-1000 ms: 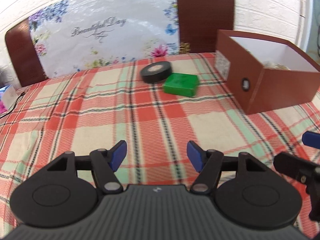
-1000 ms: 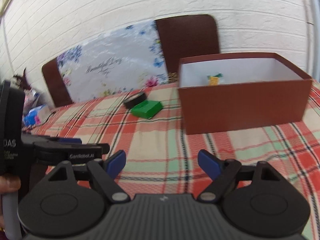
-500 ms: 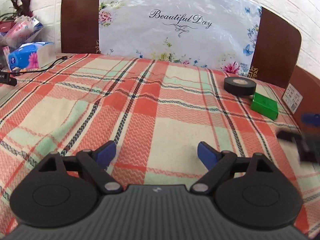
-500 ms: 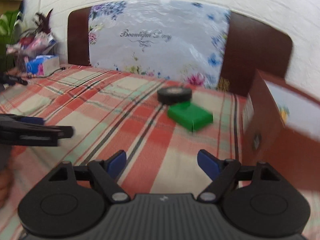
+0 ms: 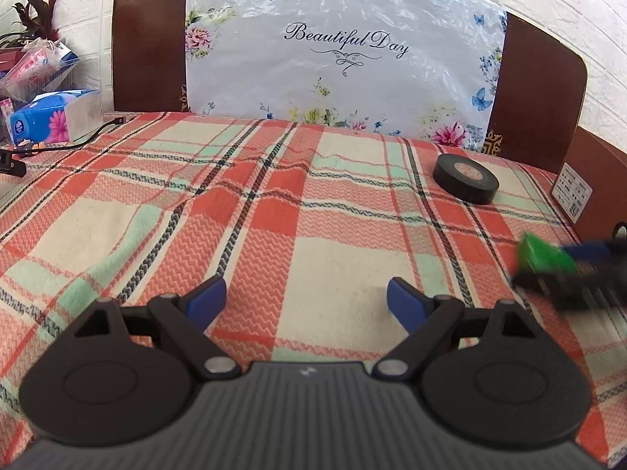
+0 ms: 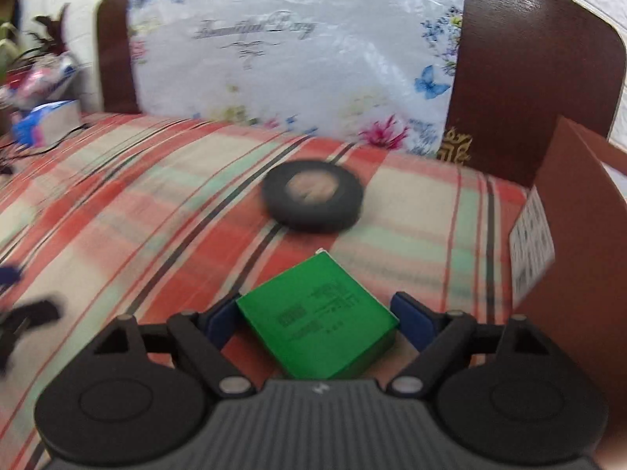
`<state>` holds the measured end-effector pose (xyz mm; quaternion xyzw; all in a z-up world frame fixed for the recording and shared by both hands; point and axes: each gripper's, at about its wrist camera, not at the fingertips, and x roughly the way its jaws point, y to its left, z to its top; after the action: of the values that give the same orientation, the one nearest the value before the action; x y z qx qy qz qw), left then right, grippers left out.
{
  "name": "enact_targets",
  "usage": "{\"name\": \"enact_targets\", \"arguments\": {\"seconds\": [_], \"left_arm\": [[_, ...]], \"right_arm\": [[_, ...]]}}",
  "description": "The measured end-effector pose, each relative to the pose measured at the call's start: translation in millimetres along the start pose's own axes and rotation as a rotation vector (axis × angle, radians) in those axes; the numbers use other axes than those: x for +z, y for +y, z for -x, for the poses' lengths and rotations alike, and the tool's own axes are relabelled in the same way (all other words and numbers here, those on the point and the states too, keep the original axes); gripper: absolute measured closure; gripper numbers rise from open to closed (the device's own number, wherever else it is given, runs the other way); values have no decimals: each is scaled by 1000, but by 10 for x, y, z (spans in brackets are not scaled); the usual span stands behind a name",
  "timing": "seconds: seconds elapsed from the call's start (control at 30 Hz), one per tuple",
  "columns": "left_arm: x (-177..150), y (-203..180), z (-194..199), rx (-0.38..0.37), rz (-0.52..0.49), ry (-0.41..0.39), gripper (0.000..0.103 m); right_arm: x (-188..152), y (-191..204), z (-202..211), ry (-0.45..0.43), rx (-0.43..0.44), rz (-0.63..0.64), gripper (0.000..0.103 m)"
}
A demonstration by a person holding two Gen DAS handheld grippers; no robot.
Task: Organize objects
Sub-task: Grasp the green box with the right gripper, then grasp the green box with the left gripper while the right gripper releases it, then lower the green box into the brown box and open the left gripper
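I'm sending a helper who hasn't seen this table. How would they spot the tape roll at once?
On the plaid tablecloth, look toward the far right corner, near the brown box and in front of the floral bag. The tape roll lies flat there. It is the only black, round ring; the green box nearer the right gripper is square.

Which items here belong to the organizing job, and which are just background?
Job items:
flat green box, between the right gripper fingers
black tape roll
brown cardboard box

Lying about:
blue tissue pack
floral "Beautiful Day" sheet
black cable
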<state>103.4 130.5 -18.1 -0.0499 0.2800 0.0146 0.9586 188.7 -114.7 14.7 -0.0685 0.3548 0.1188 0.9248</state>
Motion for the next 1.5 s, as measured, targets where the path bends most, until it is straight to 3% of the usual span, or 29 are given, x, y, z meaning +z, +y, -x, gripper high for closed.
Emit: {"name": "enact_targets", "arguments": {"seconds": [0.2, 0.23, 0.27, 0.33, 0.4, 0.47, 0.53, 0.63, 0.7, 0.73, 0.77, 0.87, 1.03, 1.13, 1.33, 1.37, 1.4, 1.47, 1.5], "left_arm": [[17, -152, 58, -31, -66, 51, 14], [28, -182, 116, -83, -32, 78, 14], [39, -219, 200, -167, 20, 103, 14], [48, -413, 386, -343, 46, 153, 17], [19, -709, 554, -463, -28, 185, 26], [-54, -1020, 651, -530, -141, 231, 36], [-142, -1206, 671, -540, -202, 272, 40], [-266, -1255, 575, -580, -181, 376, 41], [-309, -1282, 591, -579, -192, 367, 40], [-307, -1321, 609, -585, -207, 373, 43], [-295, -1343, 605, -608, -202, 391, 53], [-136, -1492, 648, -582, -213, 368, 53], [460, -1935, 864, -642, -280, 174, 54], [755, -2292, 818, -659, -321, 79, 53], [1018, -2901, 285, -649, -325, 55, 53], [1034, -2957, 212, -635, -326, 53, 49], [1034, -3028, 130, -599, -330, 53, 43], [1045, -3116, 33, -505, -334, 66, 44], [1042, -3089, 27, -490, -321, 71, 44]], "right_arm": [[-792, 181, 948, -7, 35, 38, 15], [-886, 149, 1063, -5, 34, 14, 13], [-958, 104, 1165, -4, 37, -20, 4], [-1073, 23, 1316, -15, 36, -89, 1], [-1140, -19, 1380, -7, 28, -116, 3], [-1158, -5, 1407, -17, 14, -89, 6], [-1135, 36, 1402, -15, 6, -62, 11], [-1103, 73, 1356, -18, 22, -39, 19], [-1093, 92, 1317, -23, 36, -24, 34], [-1092, 95, 1305, -29, 42, -23, 37], [-1097, 89, 1302, -35, 51, -25, 43], [-1078, 36, 1342, -74, 47, -63, 52], [-817, -203, 1672, -302, -84, -82, 52], [-555, -479, 1756, -386, -178, -68, 52], [-177, -1216, 1483, -393, -235, -170, 51], [-136, -1307, 1390, -384, -254, -181, 49], [-96, -1382, 1274, -366, -290, -177, 40], [-65, -1477, 1086, -335, -380, -168, 26], [-72, -1508, 1053, -316, -398, -175, 31]]}}
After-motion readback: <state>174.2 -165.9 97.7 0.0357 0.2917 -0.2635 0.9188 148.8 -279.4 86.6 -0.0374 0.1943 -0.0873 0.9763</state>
